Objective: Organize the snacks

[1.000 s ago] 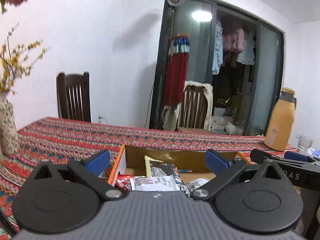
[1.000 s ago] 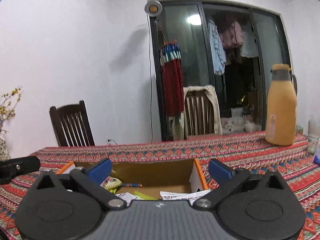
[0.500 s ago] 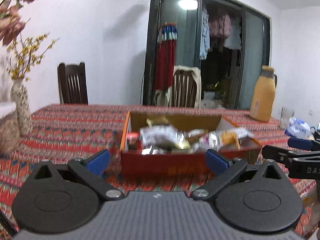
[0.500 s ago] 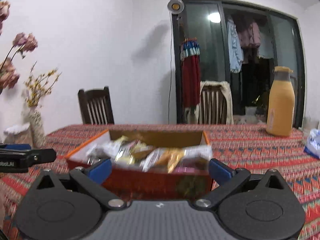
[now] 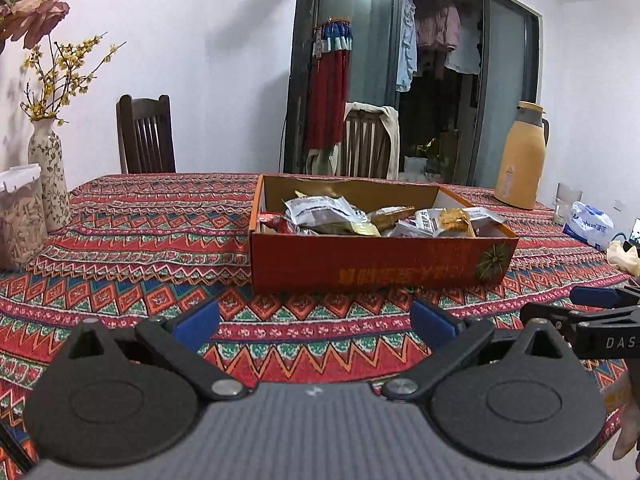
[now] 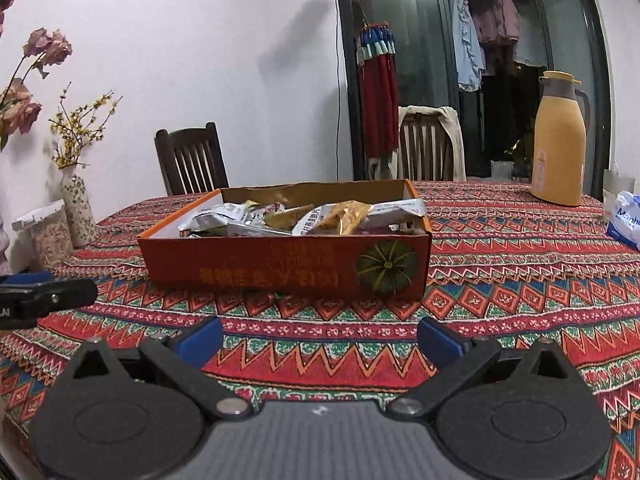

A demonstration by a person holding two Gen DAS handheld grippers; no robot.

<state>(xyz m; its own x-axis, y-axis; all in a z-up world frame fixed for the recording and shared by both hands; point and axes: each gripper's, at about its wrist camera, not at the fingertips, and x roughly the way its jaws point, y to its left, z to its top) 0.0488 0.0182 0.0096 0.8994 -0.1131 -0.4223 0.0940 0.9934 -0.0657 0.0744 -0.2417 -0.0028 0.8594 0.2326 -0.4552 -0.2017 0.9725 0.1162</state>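
A red cardboard box (image 5: 380, 264) (image 6: 280, 268) with an orange rim sits on the patterned tablecloth, filled with several wrapped snack packets (image 5: 324, 216) (image 6: 328, 218). My left gripper (image 5: 316, 320) hovers open in front of the box, well back from its near wall, with nothing between its blue pads. My right gripper (image 6: 320, 338) is likewise open and empty, a similar distance before the box. In the left wrist view the right gripper (image 5: 592, 308) shows at the right edge; in the right wrist view the left gripper (image 6: 40, 292) shows at the left edge.
An orange thermos (image 5: 520, 156) (image 6: 558, 140), a glass (image 5: 566, 200) and a tissue pack (image 5: 588, 224) stand at the right. A flower vase (image 5: 48, 176) (image 6: 78, 212) and a jar (image 5: 18, 224) are at the left. Chairs (image 5: 146, 136) stand behind the table.
Both grippers have pulled back and away from the box; it was right under them a second ago and now sits farther off on the cloth. Both stayed open.
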